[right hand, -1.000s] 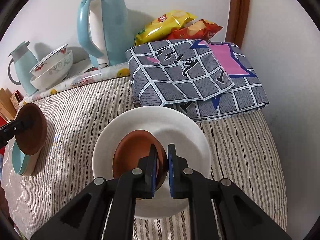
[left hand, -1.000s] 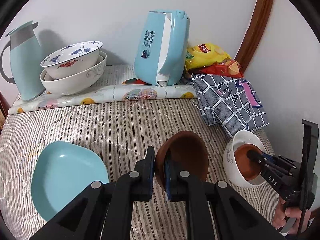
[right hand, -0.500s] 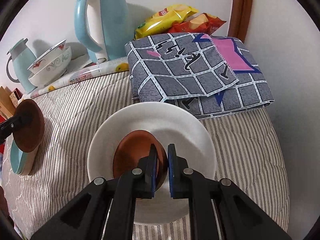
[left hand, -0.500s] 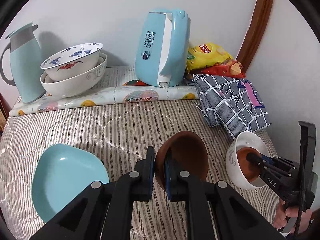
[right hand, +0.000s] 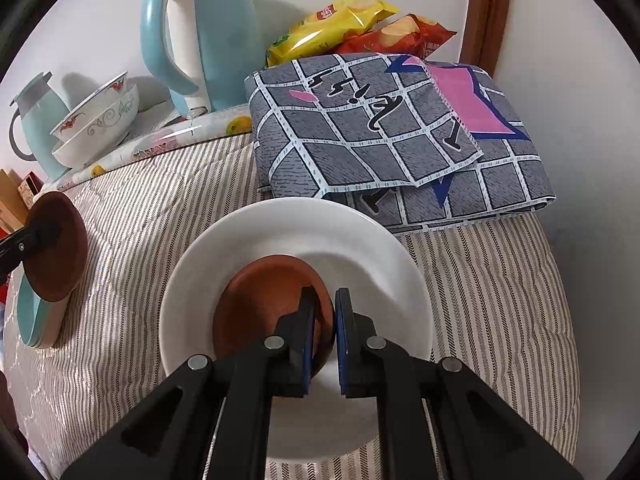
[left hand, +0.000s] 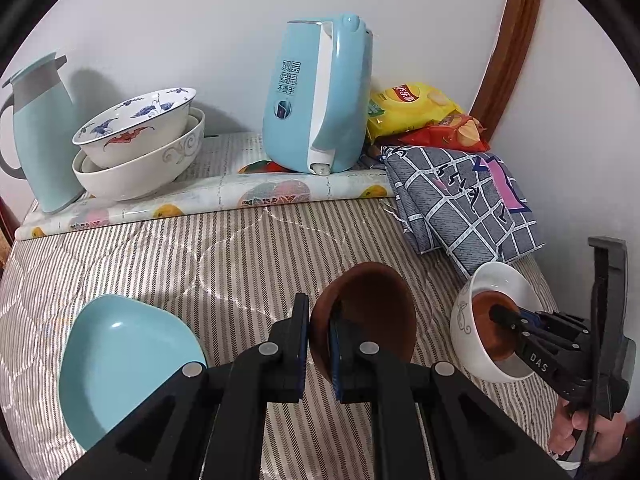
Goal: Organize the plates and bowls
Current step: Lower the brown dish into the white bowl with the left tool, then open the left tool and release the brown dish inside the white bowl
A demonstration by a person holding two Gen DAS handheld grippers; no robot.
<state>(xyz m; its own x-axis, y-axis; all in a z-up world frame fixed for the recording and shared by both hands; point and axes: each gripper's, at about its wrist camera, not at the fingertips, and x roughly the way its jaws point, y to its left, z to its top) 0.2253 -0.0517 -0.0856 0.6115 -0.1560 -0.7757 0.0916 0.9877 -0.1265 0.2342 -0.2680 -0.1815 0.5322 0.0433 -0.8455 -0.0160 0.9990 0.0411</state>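
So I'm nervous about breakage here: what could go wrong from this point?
The left gripper pinches its brown bowl only by the rim, tilted in the air, so it could slip. The right gripper holds another brown bowl inside the white bowl; lifting carelessly might tip that on the soft quilt.

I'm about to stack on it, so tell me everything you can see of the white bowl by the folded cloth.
The white bowl is round, glossy and ceramic-looking, with a grey scroll motif on its outer wall. It sits on the striped quilt, its far rim close to the folded grey checked cloth; contact is unclear. Inside lies a small brown bowl, its rim pinched by the right hand-held gripper. In the left wrist view the white bowl looks tipped; whether it is lifted is unclear.
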